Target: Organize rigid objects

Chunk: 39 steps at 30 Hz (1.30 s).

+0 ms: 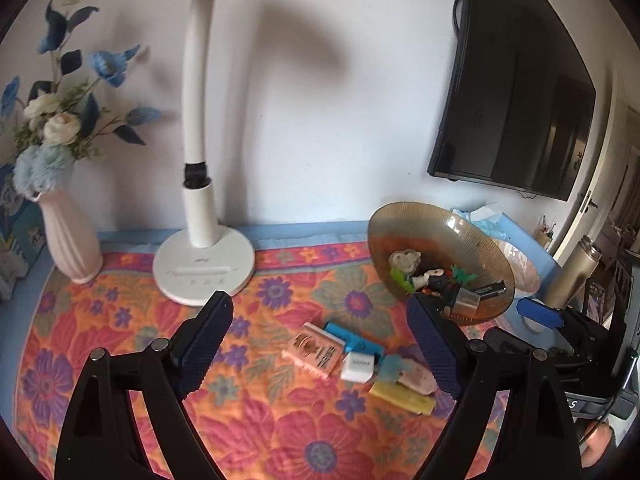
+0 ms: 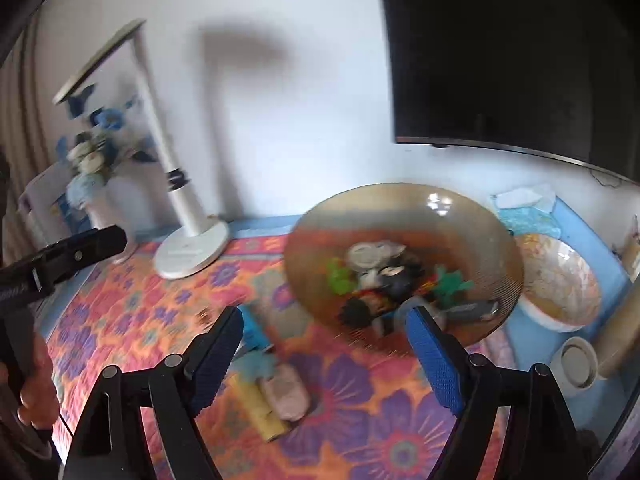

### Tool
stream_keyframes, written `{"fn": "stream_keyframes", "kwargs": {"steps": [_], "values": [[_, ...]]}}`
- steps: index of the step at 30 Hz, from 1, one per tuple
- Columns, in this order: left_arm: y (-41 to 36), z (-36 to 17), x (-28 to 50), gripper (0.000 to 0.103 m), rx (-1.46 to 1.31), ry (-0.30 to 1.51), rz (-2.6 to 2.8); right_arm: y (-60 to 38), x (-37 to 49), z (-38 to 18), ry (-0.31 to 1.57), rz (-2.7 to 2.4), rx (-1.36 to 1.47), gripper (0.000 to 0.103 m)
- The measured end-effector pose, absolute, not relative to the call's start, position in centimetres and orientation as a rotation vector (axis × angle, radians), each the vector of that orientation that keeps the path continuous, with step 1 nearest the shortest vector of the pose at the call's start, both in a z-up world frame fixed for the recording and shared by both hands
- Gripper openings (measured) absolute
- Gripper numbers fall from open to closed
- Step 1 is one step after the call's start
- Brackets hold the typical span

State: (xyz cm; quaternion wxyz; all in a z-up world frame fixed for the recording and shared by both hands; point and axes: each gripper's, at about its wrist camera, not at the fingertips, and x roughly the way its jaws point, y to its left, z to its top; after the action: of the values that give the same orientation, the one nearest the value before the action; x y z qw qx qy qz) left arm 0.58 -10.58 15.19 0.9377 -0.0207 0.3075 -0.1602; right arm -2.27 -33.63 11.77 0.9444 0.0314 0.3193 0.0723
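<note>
**A:** What fills the frames, biggest things first?

**B:** A floral quilted cloth point(image 1: 120, 320) covers the table. A dark wall screen point(image 1: 516, 92) takes the upper right of the left wrist view, and a white desk lamp point(image 1: 200, 264) stands left of centre beside a pale vase of blue flowers point(image 1: 68, 236). Right of centre sits an amber glass dish point(image 1: 400, 232), already holding small toys and a black box, so it is probably the collecting place.

**B:** And the things still to sort?

**A:** A loose cluster lies on the cloth at lower centre: a pink card point(image 1: 314, 350), a blue piece point(image 1: 352, 340), a white cube point(image 1: 358, 366), a yellow bar point(image 1: 402, 396) and a pink oval point(image 1: 418, 376).

**B:** Where are the fingers?

**A:** The left gripper point(image 1: 320, 328) is spread wide and empty; the cluster shows between its fingers, untouched. The right gripper point(image 2: 324, 340) is also spread and empty, the dish just beyond it, the yellow bar and pink oval below its left finger. The view is blurred.
</note>
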Motion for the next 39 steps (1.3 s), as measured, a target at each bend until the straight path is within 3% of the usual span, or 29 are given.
{"fn": "stream_keyframes", "kwargs": {"steps": [5, 9, 15, 25, 39], "values": [[-6.7, 12.2, -1.9, 0.098, -0.061, 0.658, -0.251, -29.8, -4.0, 8.6, 0.656, 0.180, -0.024, 0.087], [-5.5, 7.3, -1.7, 0.098, -0.008, 0.736, -0.172, -28.8, -4.0, 5.4, 0.671, 0.131, -0.076, 0.087], [-4.5, 2.5, -0.6, 0.098, -0.037, 0.846, -0.143, -32.3, -3.3, 3.8, 0.725, 0.131, 0.118, 0.087], [-5.3, 2.5, -1.3, 0.098, 0.002, 0.834, -0.146, -31.7, -3.3, 3.4, 0.755, 0.158, 0.105, 0.096], [-4.7, 2.3, -0.7, 0.098, -0.023, 0.853, -0.128, -30.7, -3.4, 3.4, 0.753, 0.167, 0.057, 0.097]]}}
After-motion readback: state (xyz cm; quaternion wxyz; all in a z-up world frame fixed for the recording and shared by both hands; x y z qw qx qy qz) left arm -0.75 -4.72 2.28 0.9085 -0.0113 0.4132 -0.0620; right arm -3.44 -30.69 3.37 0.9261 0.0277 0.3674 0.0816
